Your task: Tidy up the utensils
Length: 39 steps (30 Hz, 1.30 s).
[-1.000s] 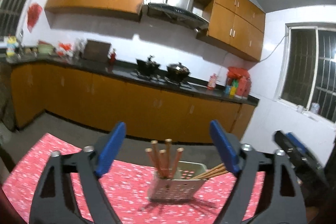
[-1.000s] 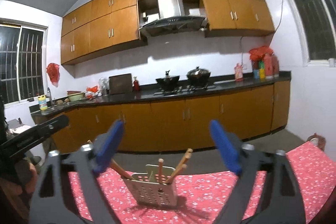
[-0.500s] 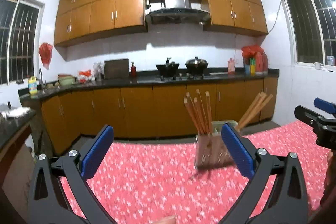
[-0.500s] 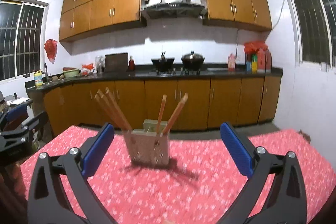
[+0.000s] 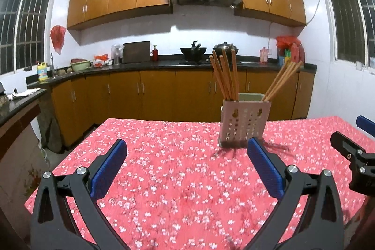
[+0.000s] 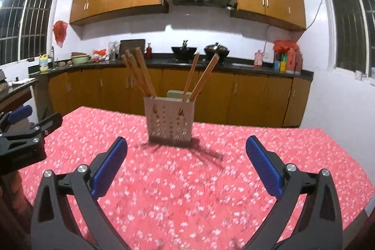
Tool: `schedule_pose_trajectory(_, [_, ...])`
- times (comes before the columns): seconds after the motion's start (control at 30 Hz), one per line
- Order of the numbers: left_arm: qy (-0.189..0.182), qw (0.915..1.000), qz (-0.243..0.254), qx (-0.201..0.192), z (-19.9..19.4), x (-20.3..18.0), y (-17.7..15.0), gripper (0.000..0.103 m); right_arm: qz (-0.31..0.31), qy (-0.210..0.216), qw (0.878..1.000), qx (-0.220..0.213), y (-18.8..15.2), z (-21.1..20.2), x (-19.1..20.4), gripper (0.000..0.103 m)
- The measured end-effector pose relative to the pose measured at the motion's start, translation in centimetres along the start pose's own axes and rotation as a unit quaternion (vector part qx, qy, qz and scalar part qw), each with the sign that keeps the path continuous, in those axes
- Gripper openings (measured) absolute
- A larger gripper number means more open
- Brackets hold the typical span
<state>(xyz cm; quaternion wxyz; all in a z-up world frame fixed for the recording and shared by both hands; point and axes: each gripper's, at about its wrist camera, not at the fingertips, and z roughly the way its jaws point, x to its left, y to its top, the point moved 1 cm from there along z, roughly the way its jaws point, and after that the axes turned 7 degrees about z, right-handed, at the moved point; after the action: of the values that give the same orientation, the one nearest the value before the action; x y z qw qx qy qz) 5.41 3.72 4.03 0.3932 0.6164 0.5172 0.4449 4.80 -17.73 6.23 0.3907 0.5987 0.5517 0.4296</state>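
A pale perforated utensil holder [image 5: 245, 123] [image 6: 169, 121] stands upright on the red flowered tablecloth [image 5: 175, 175] [image 6: 187, 179]. Several wooden chopsticks [image 5: 225, 76] [image 6: 138, 74] stick up from its left compartment, and more chopsticks [image 5: 282, 80] [image 6: 204, 76] lean out to the right. My left gripper [image 5: 187, 168] is open and empty, short of the holder and left of it. My right gripper [image 6: 186, 165] is open and empty too, with the holder ahead of its left half. Each gripper shows at the edge of the other's view.
Behind the table runs a kitchen counter [image 5: 164, 62] with orange cabinets [image 5: 164, 95], a wok [image 5: 193, 50] and a lidded pot [image 5: 225, 47] on the stove. A second dark counter [image 5: 18, 102] stands at the left. Barred windows flank the room.
Both grippers have sunk toward the table and levelled out, and their jaws have spread a little wider. The holder now sits higher in both views, seen from the side.
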Motion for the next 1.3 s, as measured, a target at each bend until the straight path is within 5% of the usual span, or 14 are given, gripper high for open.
schedule_pose_trajectory(0.37, [0.000,0.9997,0.017,0.018,-0.7,-1.5,-2.4,0.101,0.016,-0.007,0.999,0.035,-3.1,-0.1,-0.3,0.099])
schedule_pose_trajectory(1.3, [-0.004,0.9991,0.004,0.042,-0.7,-1.5,-3.9,0.101,0.021,-0.019,0.999,0.047,-3.8,0.3,-0.5,0.099])
